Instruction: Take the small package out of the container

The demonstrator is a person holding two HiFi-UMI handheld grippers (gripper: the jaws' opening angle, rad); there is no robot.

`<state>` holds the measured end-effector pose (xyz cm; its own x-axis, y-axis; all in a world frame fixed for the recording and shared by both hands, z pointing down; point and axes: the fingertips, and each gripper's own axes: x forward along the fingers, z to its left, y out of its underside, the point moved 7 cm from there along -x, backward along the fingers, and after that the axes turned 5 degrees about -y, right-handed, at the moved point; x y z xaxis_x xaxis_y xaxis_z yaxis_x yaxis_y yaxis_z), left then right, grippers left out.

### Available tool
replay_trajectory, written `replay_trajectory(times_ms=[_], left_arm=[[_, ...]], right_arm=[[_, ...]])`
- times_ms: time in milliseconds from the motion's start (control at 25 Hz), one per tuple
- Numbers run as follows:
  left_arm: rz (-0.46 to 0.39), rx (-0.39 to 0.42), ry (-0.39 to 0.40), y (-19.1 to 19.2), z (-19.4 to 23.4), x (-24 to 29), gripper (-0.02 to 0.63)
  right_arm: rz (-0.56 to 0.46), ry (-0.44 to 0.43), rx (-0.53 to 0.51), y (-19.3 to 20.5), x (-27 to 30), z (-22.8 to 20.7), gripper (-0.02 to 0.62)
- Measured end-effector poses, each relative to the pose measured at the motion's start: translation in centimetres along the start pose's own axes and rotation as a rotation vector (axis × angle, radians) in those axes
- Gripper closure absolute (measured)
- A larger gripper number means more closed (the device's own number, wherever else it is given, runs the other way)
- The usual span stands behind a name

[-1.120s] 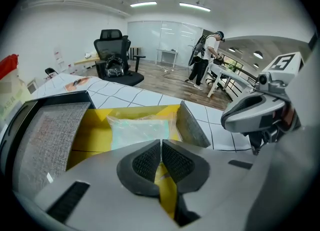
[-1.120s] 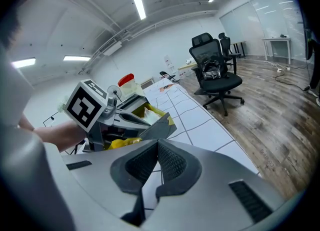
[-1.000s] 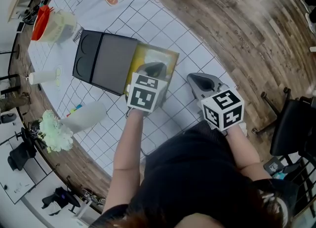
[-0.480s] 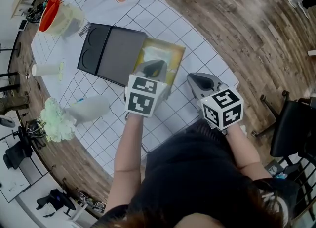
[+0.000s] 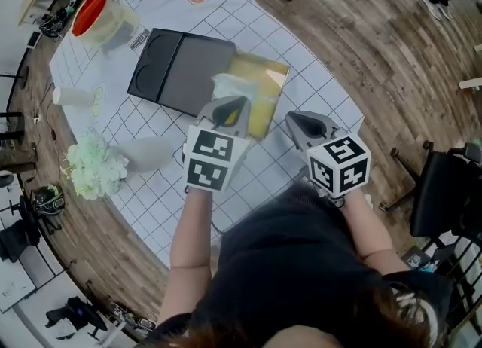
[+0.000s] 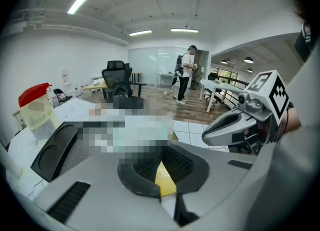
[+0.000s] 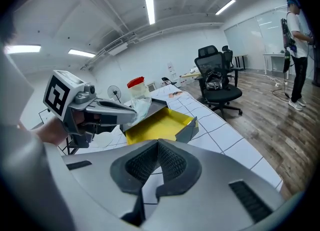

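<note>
1. Over the desk's middle, the left gripper (image 5: 228,108) has lifted out of the box (image 7: 186,130), clamped on the package (image 7: 139,105).
2. With the package now hanging above the box's lid-side edge, removal looks nearly done.
3. Near the desk's right edge, the right gripper (image 7: 157,144) hovers, clenched and empty.

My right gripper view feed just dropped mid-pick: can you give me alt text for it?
The left gripper holds the small package, a pale plastic bag, in shut jaws above the open yellow-lined container on the gridded table. In the foreground the right gripper is shut and empty; office chairs stand behind.
</note>
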<state>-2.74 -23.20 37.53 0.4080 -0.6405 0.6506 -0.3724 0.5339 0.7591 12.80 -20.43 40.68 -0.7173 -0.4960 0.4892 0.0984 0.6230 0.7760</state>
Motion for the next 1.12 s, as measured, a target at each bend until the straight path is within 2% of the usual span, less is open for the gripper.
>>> replay_trajectory(times_ms=[240, 1120], left_arm=[[-0.026, -0.012, -0.019, 1.6, 0.4, -3.1, 0.578], [-0.003, -0.084, -0.075, 8.8, -0.7, -10.6, 0.578]], right_arm=[[-0.02, 0.029, -0.023, -0.1, -0.5, 1.7, 0.58], [-0.03, 0.037, -0.085, 1.9, -2.4, 7.6, 0.58]])
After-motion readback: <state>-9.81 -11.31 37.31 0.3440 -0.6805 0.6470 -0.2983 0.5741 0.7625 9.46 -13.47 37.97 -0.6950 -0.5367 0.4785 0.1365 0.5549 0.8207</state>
